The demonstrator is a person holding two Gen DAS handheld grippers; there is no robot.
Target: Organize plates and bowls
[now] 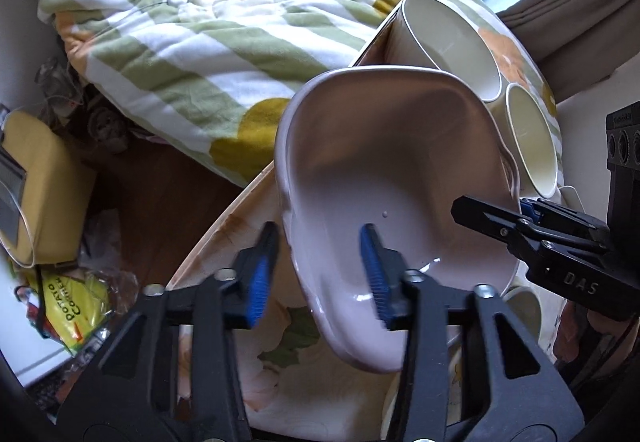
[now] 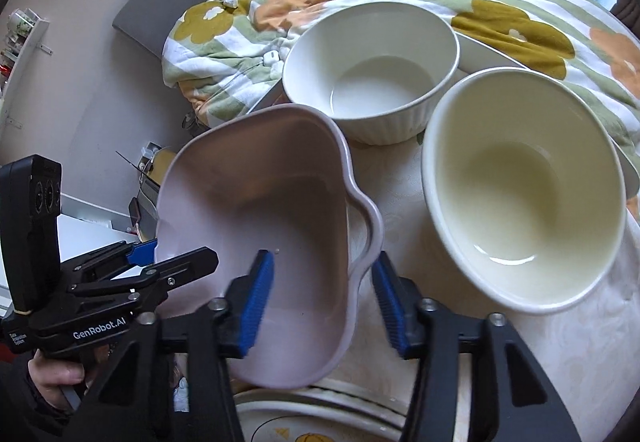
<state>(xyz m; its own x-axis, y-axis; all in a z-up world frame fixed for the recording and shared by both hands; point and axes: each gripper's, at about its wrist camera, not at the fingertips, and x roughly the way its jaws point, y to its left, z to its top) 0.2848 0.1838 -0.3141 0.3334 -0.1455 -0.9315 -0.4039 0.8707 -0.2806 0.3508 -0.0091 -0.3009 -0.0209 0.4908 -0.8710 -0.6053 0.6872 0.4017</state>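
Note:
A pale pink dish with a wavy rim (image 1: 392,170) (image 2: 256,210) hangs tilted over the table, held from both sides. My left gripper (image 1: 318,274) (image 2: 176,256) is shut on its left rim, one blue pad inside and one outside. On the opposite rim my right gripper (image 2: 325,296) (image 1: 496,214) is shut the same way. Behind the dish stand a white ribbed bowl (image 2: 372,82) (image 1: 444,42) and a larger cream bowl (image 2: 520,218) (image 1: 528,142), both upright. A patterned plate (image 2: 304,426) lies under the dish near the front edge, mostly hidden.
The table has a pale floral cloth (image 2: 580,362) (image 1: 248,374). A white plate (image 2: 488,50) sits behind the bowls. A flowered quilt (image 1: 180,22) lies on the bed beyond. On the floor to the left are a yellow snack bag (image 1: 76,306) and clutter. A hand (image 2: 56,374) holds the left gripper.

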